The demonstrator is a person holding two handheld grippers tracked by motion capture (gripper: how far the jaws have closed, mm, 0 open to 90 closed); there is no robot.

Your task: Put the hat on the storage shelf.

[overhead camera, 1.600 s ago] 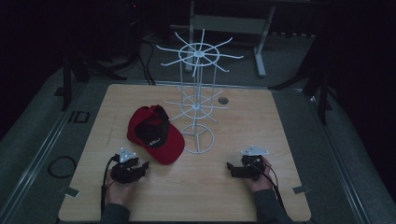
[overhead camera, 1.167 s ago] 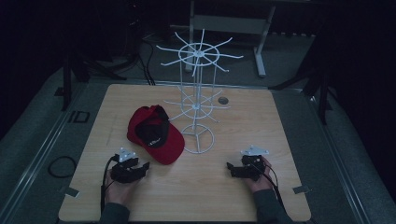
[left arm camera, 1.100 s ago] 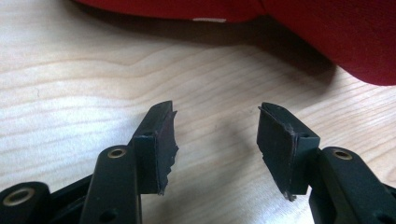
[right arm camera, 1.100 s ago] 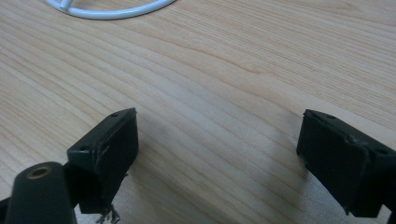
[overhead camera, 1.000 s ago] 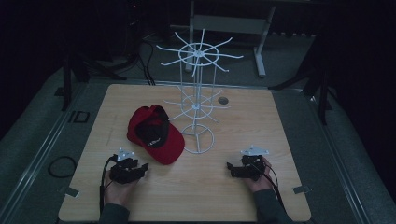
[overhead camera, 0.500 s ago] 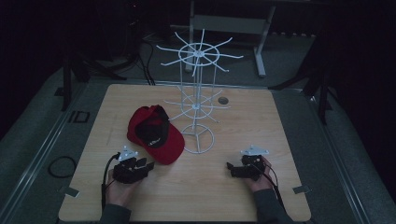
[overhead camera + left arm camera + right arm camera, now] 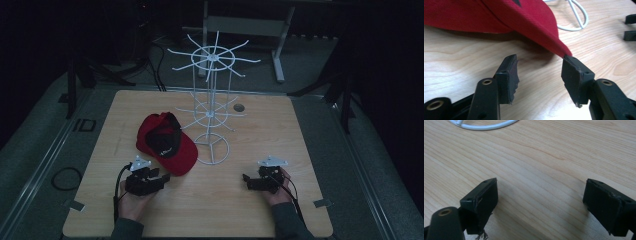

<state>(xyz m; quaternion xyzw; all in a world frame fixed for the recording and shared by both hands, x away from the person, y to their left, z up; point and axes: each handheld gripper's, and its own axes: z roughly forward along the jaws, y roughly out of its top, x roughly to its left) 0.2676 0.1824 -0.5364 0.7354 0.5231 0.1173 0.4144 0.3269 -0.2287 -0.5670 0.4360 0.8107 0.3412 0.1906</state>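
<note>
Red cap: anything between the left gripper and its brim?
Nothing visible. The left gripper is open just short of the red cap; the brim tip is at one pad, bare table between the jaws.

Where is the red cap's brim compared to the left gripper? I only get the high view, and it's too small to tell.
Observer: In the left gripper view, the brim tip of the red cap reaches the tip of one jaw of the left gripper.
Operator: Is it squeezing the cap?
Observer: No, the jaws stand apart, with bare table between them.
Operator: And the other one?
Observer: The right gripper is open over bare wood, near the white rack base ring.
</note>
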